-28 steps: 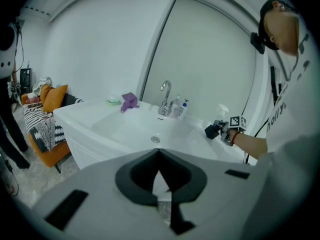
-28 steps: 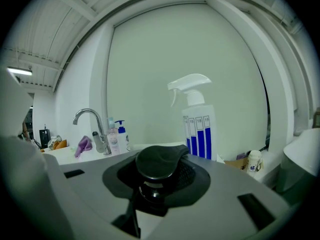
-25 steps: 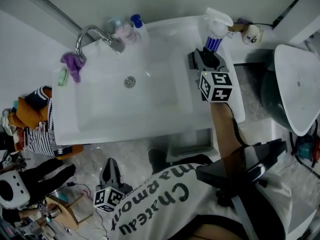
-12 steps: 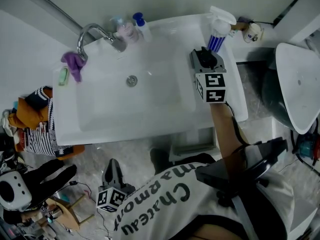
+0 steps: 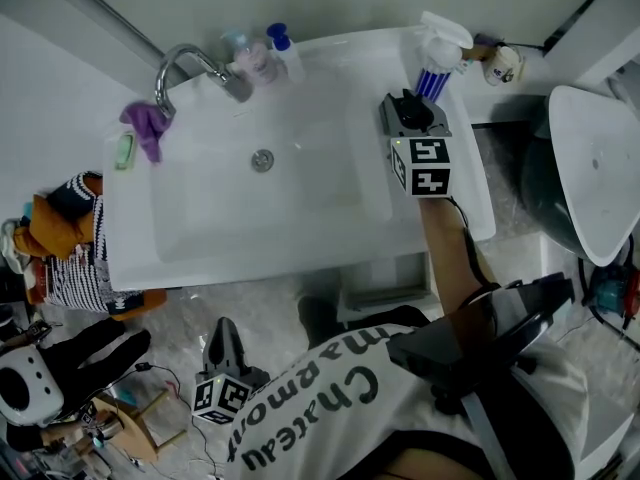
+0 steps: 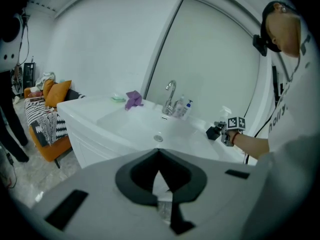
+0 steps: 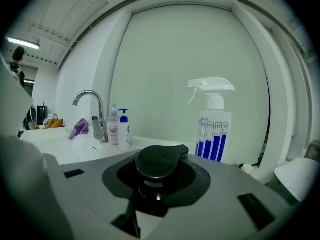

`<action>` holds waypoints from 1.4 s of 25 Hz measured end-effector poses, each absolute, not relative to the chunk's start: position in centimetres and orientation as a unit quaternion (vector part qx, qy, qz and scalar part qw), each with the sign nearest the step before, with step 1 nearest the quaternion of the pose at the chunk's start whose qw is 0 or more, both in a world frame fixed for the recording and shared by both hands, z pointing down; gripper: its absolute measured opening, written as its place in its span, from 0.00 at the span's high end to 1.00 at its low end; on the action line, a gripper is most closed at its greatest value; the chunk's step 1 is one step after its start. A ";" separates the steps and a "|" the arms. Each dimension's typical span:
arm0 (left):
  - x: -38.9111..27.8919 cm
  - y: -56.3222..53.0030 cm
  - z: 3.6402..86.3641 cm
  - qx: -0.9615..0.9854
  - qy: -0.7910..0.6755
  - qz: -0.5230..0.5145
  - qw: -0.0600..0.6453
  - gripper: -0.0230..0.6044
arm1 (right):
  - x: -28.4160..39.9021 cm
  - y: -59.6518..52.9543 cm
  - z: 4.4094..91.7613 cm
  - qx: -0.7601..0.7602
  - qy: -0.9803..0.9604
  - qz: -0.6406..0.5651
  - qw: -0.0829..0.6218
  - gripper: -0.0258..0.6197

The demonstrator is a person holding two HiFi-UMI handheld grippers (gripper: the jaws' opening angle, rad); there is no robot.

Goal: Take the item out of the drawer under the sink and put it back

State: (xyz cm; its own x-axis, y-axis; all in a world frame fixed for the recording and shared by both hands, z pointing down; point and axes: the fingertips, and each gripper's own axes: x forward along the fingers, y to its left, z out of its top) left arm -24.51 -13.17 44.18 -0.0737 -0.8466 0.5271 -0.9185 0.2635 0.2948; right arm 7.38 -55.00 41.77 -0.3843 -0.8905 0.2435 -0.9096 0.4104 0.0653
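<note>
My right gripper (image 5: pixel 408 108) hovers over the right ledge of the white sink (image 5: pixel 200 258), just in front of a blue-and-white spray bottle (image 5: pixel 437 58). It is shut on a black round item (image 7: pixel 157 160), which fills the space between the jaws in the right gripper view, with the spray bottle (image 7: pixel 214 129) behind it. A white cabinet part (image 5: pixel 380 290) shows under the sink's front edge. My left gripper (image 5: pixel 222 346) hangs low above the floor, in front of the sink. Its jaws (image 6: pixel 159 156) meet at the tip with nothing between them.
A chrome tap (image 5: pixel 190 68), two soap bottles (image 5: pixel 265 58) and a purple cloth (image 5: pixel 148 128) line the sink's back and left rim. A white bowl-shaped fixture (image 5: pixel 600 168) stands at the right. An orange seat with striped cloth (image 5: pixel 55 238) is on the left, and cables lie on the floor.
The right gripper has rolled a little over the sink's ledge, still holding the black item. The left gripper has stayed where it was.
</note>
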 end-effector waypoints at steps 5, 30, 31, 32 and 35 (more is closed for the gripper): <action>-26.0 -11.6 46.1 0.612 -0.726 0.069 0.305 0.95 | 7.3 -55.4 41.9 0.542 -0.829 0.043 0.129 0.78; -25.3 -11.2 44.3 0.581 -0.747 0.050 0.320 0.95 | 6.9 -57.6 42.5 0.540 -0.825 0.034 0.165 0.78; -25.4 -11.2 44.3 0.580 -0.747 0.049 0.320 0.95 | 6.9 -57.6 42.5 0.540 -0.825 0.034 0.166 0.78; -25.4 -11.2 44.2 0.580 -0.748 0.048 0.320 0.95 | 6.9 -57.6 42.6 0.540 -0.825 0.035 0.166 0.78; -25.4 -11.5 44.0 0.581 -0.748 0.046 0.318 0.95 | 6.6 -57.8 42.5 0.533 -0.828 0.035 0.169 0.78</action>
